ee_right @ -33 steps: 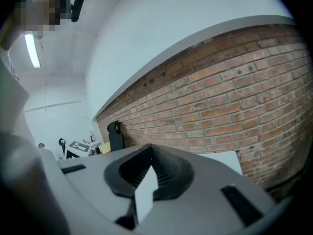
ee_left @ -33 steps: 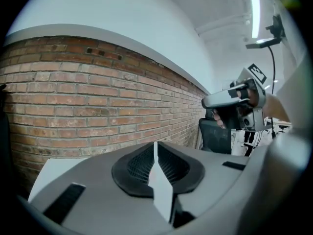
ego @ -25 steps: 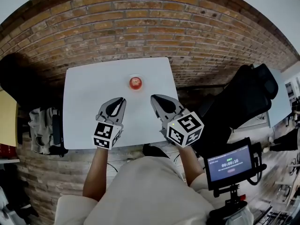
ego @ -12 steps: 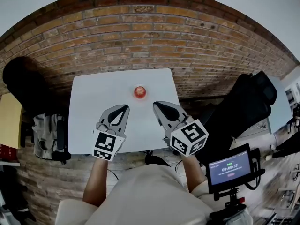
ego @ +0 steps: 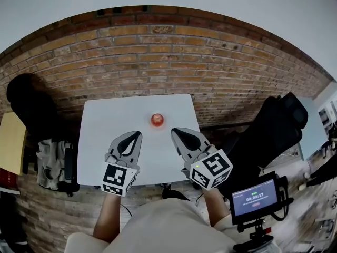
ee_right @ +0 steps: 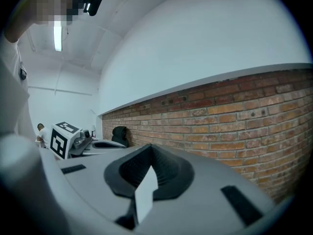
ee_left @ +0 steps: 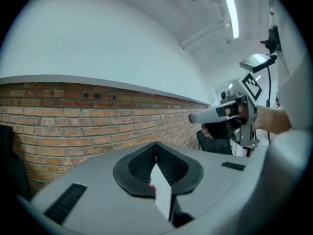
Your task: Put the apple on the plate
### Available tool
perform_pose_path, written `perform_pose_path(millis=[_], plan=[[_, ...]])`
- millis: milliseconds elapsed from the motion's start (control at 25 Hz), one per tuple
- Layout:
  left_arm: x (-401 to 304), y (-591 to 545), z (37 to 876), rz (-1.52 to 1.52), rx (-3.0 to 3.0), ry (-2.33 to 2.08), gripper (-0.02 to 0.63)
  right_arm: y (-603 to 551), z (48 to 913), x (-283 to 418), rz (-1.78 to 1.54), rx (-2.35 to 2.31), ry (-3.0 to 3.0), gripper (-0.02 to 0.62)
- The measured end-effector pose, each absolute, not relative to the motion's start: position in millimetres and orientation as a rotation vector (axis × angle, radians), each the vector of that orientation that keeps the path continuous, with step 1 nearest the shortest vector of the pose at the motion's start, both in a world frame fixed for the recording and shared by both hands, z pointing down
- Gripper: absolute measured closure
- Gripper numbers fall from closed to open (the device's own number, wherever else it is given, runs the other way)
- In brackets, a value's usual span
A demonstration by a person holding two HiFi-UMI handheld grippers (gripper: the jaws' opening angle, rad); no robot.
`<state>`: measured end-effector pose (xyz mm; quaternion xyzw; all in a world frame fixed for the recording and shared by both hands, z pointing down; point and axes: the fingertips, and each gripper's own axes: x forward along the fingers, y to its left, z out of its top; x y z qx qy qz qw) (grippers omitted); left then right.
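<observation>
Near: left grey two-jaw gripper (ego: 138, 134), jaws pressed together, nothing between them, pointing level over the white square table (ego: 100, 136). Beside it the right grey two-jaw gripper (ego: 174, 131), likewise closed tight and empty. Small red apple (ego: 157, 120) lies on the table just beyond both tips, between them, touching neither. Brick wall (ego: 158, 62) behind.

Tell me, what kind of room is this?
Probably an indoor workroom or studio set up for filming. It has a brick wall, a small white table with an apple, and a little screen on a stand that seems to show a timer.
</observation>
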<state>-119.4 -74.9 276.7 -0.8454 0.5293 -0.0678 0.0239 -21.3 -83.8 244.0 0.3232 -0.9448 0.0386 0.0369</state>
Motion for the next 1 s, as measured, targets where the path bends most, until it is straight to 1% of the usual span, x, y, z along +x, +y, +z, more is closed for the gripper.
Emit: perform_pose_path(millis=[280, 1000], plan=[[-118, -72, 248, -0.157, -2.56, 1.622, 0.598, -84, 237, -24, 0.041, 0.983, -2.877, 0.592], [-111, -76, 251, -0.148, -2.592, 1.558, 0.598, -94, 232, -15, 0.072, 1.017, -2.884, 0.592]])
